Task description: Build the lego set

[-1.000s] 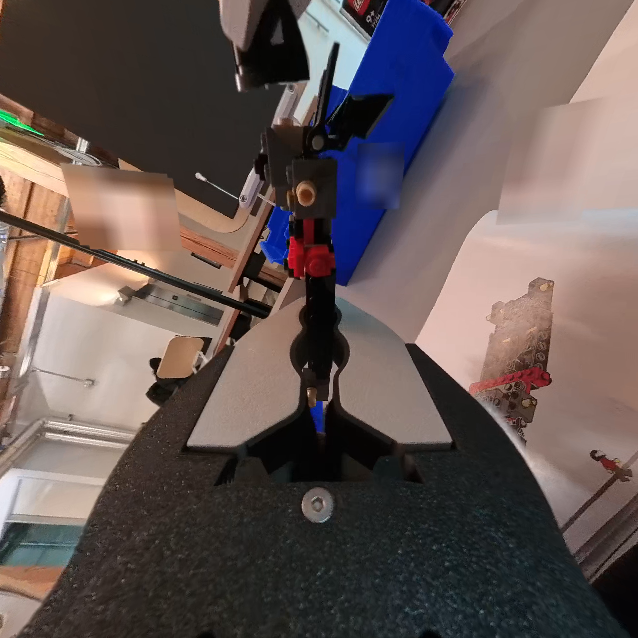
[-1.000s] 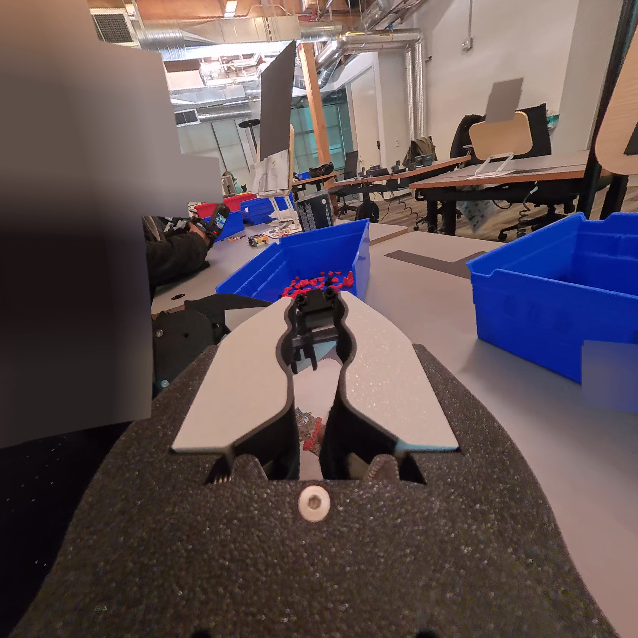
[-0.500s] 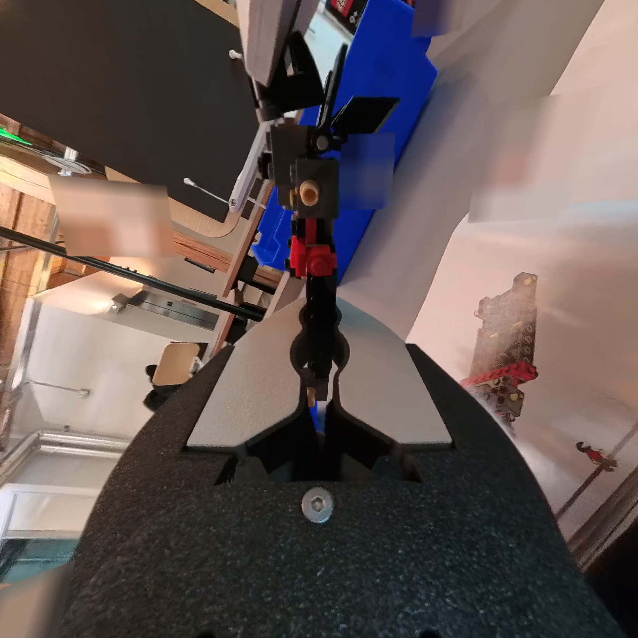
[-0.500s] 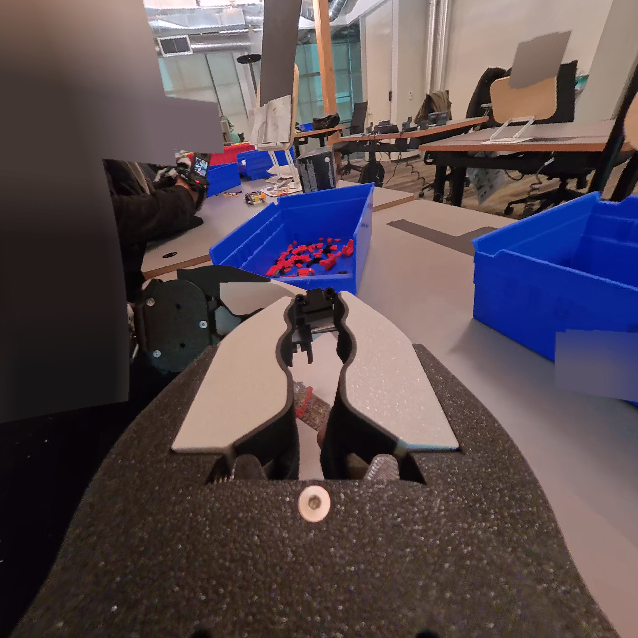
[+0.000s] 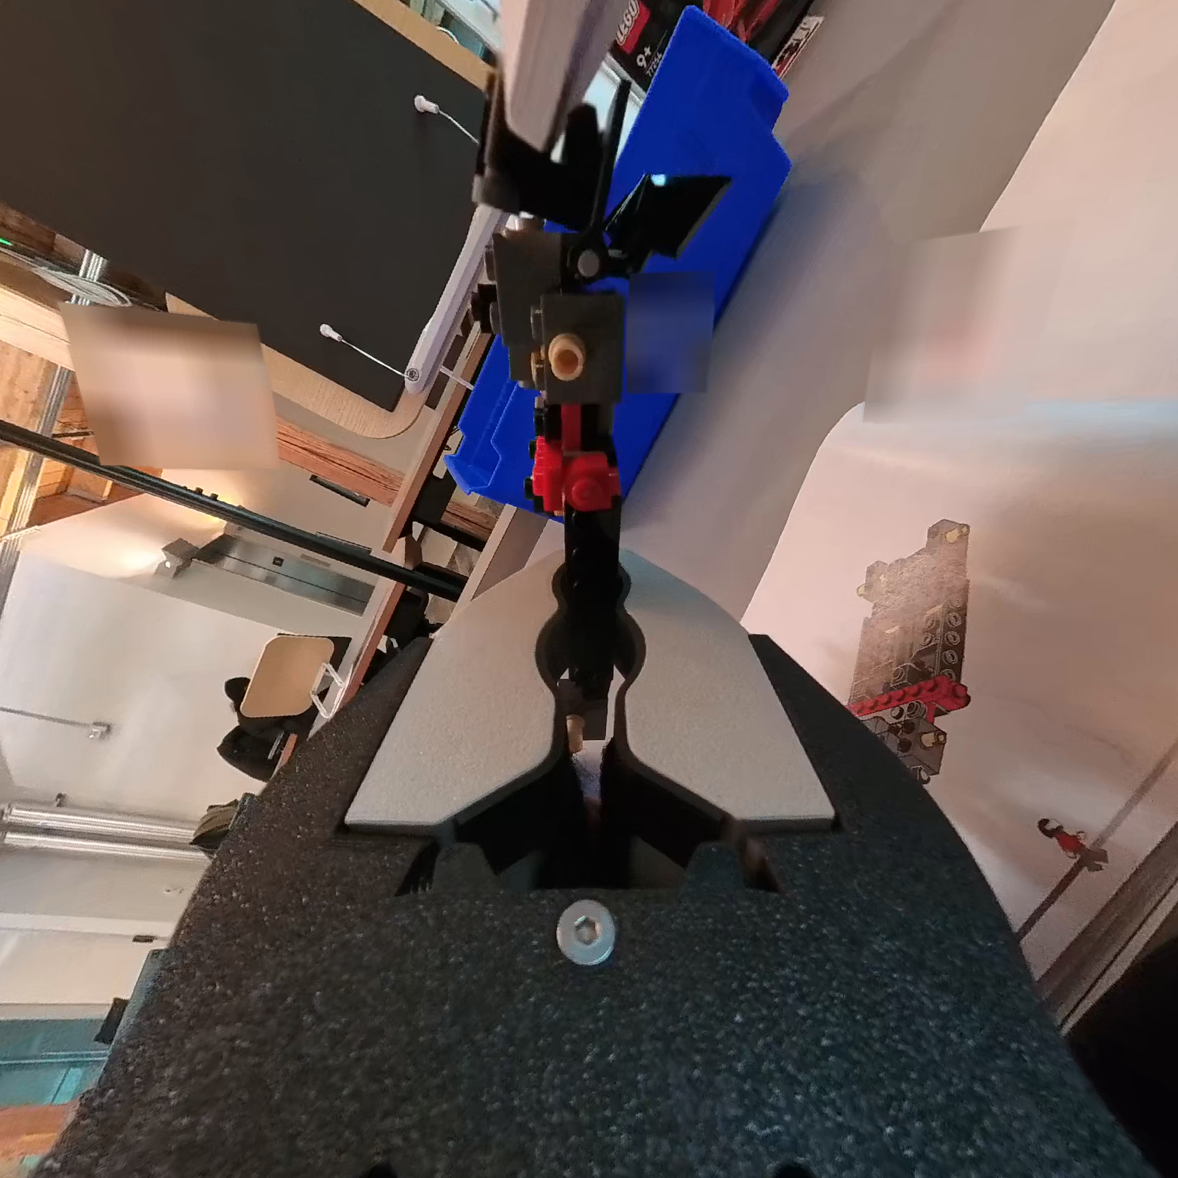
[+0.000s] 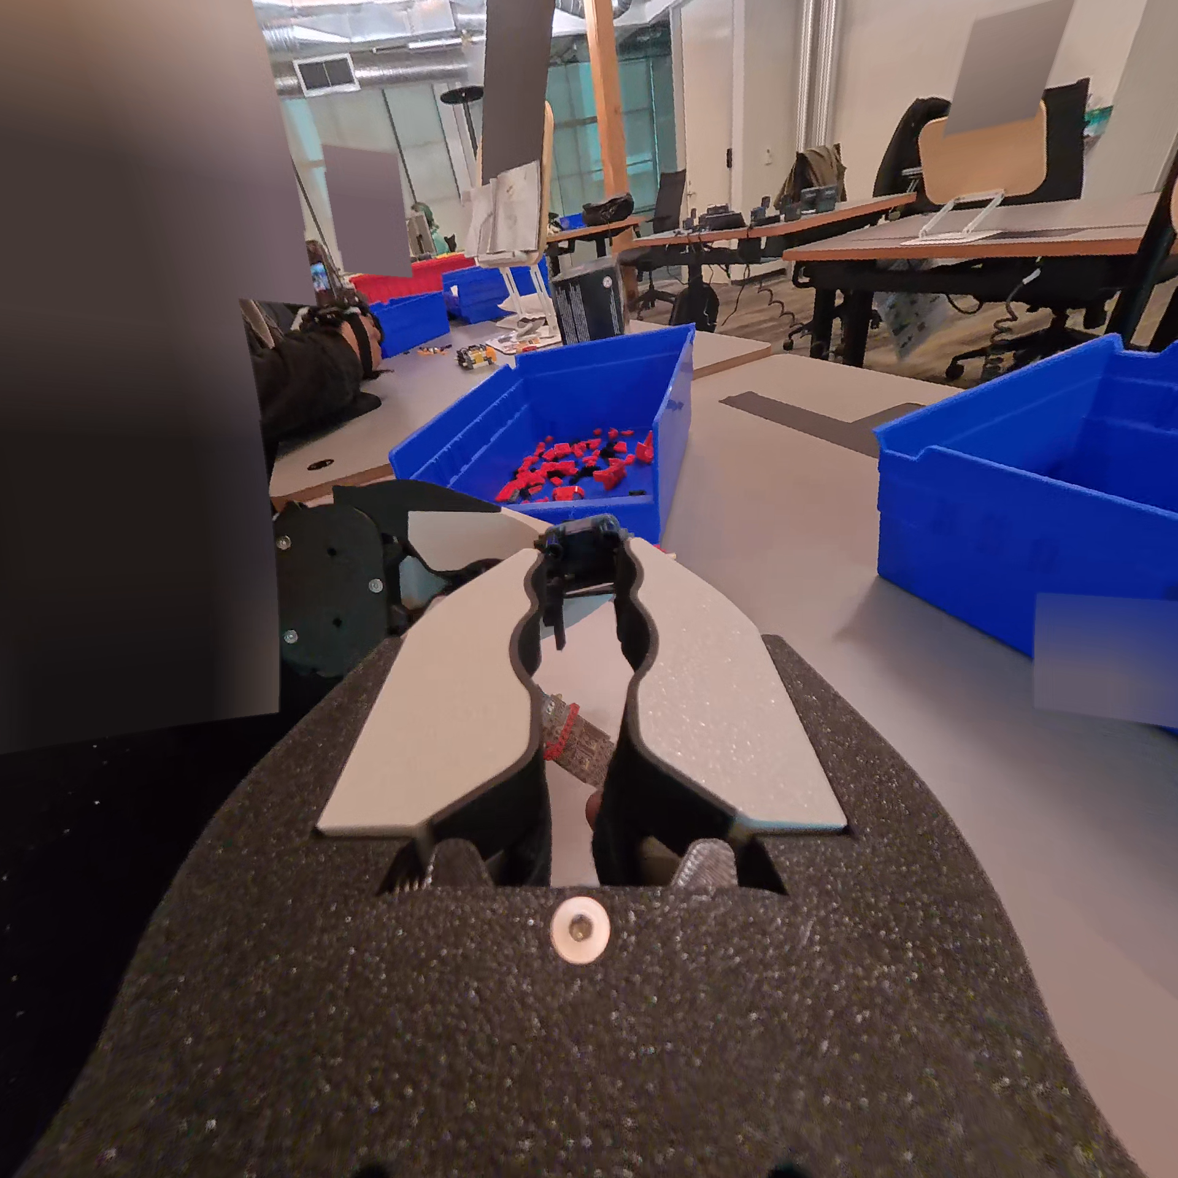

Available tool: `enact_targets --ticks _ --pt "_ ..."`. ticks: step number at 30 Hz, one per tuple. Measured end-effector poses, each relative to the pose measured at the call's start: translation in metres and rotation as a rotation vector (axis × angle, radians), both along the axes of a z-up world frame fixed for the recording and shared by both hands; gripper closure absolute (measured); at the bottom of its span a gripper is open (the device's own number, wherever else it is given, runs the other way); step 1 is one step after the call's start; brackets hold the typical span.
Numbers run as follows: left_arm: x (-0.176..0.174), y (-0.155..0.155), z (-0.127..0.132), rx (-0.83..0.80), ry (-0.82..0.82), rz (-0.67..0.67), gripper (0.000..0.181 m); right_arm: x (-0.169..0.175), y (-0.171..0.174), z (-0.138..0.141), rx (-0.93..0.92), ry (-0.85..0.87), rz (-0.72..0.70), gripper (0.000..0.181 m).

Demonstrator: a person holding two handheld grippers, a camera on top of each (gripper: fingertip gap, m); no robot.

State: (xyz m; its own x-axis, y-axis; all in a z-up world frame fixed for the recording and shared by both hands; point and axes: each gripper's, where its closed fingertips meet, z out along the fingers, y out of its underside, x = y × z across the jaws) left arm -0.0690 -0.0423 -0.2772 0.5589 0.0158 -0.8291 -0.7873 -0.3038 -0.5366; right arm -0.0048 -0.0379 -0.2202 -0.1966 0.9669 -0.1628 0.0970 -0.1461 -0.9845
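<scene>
1. The left hand-held gripper (image 5: 589,612) is seen clamped on the black stem of a partly built lego assembly (image 5: 577,357), which stands out beyond the fingertips.
2. On that assembly, a red block (image 5: 574,484) is fitted above the stem, a dark grey block with a tan pin (image 5: 567,360) sits further out, and black blade-shaped plates (image 5: 663,210) fan out at the far end.
3. The right hand-held gripper (image 6: 583,548) is seen pinching a small black lego piece (image 6: 577,551) between its fingertips; the fingers are drawn close but a gap is left behind the piece.
4. In the left wrist view, the right gripper's grey finger and black piece are shown at the top, touching or just beside the far end of the assembly; which of the two cannot be told.
5. A second grey lego build with a red band (image 5: 911,663) is lying on the grey desk (image 6: 956,797), and is also glimpsed through the gap of the right gripper.
6. A blue bin (image 6: 676,408) holding loose red and black pieces (image 6: 567,465) is placed on the desk ahead of the right gripper.
7. Another blue bin (image 6: 1020,510) is set well apart to the right.
8. A person's dark sleeve (image 6: 306,382) is resting on a neighbouring desk at the left.
</scene>
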Motion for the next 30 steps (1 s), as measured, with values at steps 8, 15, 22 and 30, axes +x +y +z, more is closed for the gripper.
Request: enact_targets --ticks 8,15,22,30 --pt "-0.004 -0.002 0.005 0.006 0.161 0.046 0.173 0.006 0.002 -0.007 0.087 -0.082 0.020 0.161" --pt "-0.007 -0.006 0.016 0.026 0.354 0.108 0.173 0.011 0.001 -0.013 0.102 -0.108 0.075 0.162" --pt "-0.005 -0.007 0.020 0.025 0.476 0.137 0.173 0.016 0.004 -0.021 -0.020 -0.123 0.111 0.163" --pt "-0.002 -0.004 0.014 -0.006 0.506 0.119 0.173 0.021 0.007 -0.036 0.023 -0.211 0.134 0.161"
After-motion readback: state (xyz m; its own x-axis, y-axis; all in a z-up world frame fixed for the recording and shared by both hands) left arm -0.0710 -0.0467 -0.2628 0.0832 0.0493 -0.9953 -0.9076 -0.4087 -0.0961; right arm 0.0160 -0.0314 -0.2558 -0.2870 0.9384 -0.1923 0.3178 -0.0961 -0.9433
